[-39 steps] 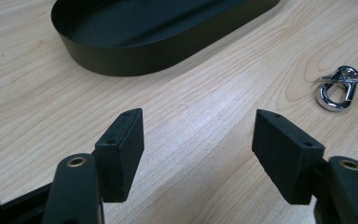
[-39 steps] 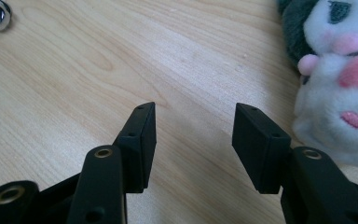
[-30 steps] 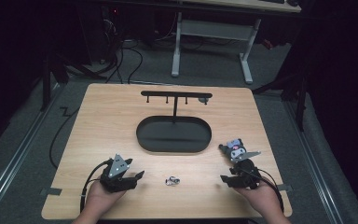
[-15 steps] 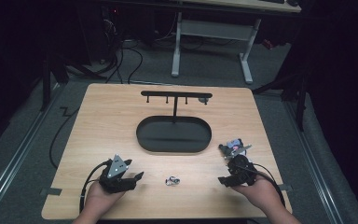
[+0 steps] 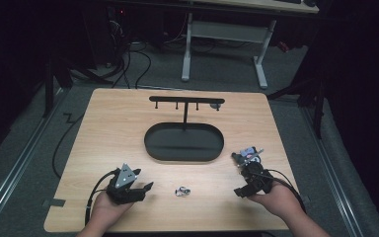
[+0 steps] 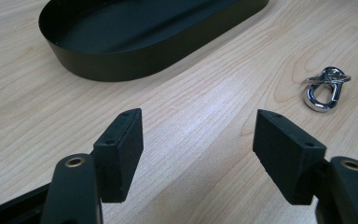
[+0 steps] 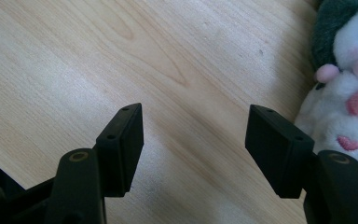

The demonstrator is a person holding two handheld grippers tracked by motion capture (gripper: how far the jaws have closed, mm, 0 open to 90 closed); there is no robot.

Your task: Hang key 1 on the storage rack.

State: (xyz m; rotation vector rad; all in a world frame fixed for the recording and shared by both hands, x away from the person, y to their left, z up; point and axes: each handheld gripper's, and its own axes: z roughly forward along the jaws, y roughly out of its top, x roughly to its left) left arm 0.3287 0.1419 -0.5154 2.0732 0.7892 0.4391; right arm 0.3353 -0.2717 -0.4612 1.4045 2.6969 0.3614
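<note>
A small plush toy (image 5: 249, 155), dark, white and pink, lies on the wooden table (image 5: 113, 133) near its right edge. It shows at the right of the right gripper view as the plush toy (image 7: 349, 93). Just in front of it my right gripper (image 5: 243, 177) is open. Its jaws have just been opening, and between them my right gripper (image 7: 193, 135) has only bare wood. A metal ring puzzle (image 5: 181, 190) lies at the front middle. My left gripper (image 5: 145, 190) rests open to its left. In its own view my left gripper (image 6: 198, 135) is empty, with the ring puzzle (image 6: 326, 88) ahead on the right.
A black oval tray (image 5: 153, 148) sits mid-table, and a black stand with a hook bar (image 5: 185, 101) rises from its back. The tray wall (image 6: 144, 65) is close ahead of the left jaws. Cables trail from both grippers. Beyond the table stand a white desk frame and dark floor.
The right gripper's jaws have spread wider, and the hand has eased slightly back from the plush toy, which now lies flatter. The left hand and the ring puzzle have stayed put.
</note>
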